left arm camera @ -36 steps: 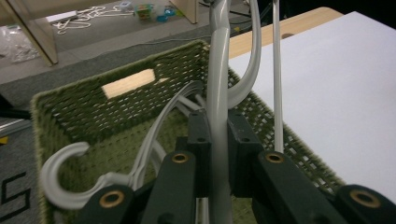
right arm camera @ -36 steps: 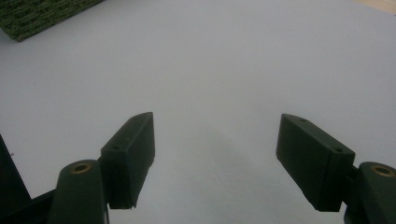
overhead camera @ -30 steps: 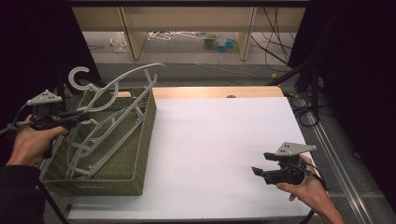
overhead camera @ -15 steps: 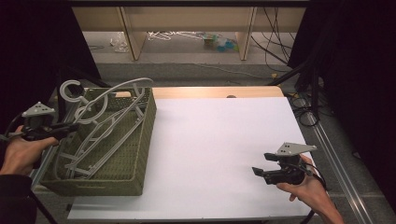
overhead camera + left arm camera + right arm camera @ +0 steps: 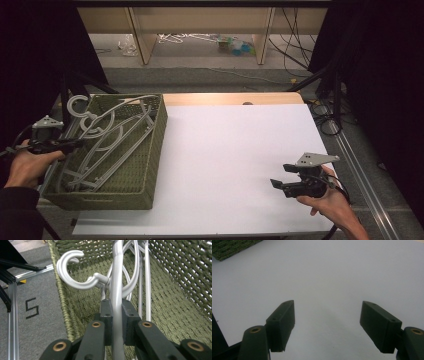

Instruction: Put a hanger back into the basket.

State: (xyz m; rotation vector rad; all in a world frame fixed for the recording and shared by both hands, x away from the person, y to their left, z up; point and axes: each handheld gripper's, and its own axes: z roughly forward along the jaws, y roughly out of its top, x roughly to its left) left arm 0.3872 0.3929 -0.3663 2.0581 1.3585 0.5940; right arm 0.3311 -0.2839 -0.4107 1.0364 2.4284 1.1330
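The hanger [image 5: 117, 287] in hand is a silver-grey, moulded plastic one, and by its look it should be light and stiff, with a smooth, rounded bar that could slide or swivel between flat pads. It lies with several like it in the green woven basket [image 5: 150, 165] that stands along the bench's left edge, the hook [image 5: 76, 104] poking out over the basket's far left corner. The left tool [image 5: 117, 315] is clamped on the hanger's bar just below the hook, its two pads pressed tight on either side of the thin rod; that spot near the neck seems a fair hold, since the weight hangs evenly from there, though the arms are laced through the other hangers and may snag or drag them along if lifted carelessly. A grip square across the bar, as here, looks the safest against twisting. The left hand [image 5: 27, 167] sits outside the basket's left wall, forearm coming up from the bench's near left corner, the tool held about level and pointing across the rim into the basket. The right tool [image 5: 287, 182] rests low over the bare white bench [image 5: 235, 150] near the near right corner, held level and pointing left, its jaws standing wide with nothing between them; the right hand [image 5: 327, 200] wraps its grip from below.
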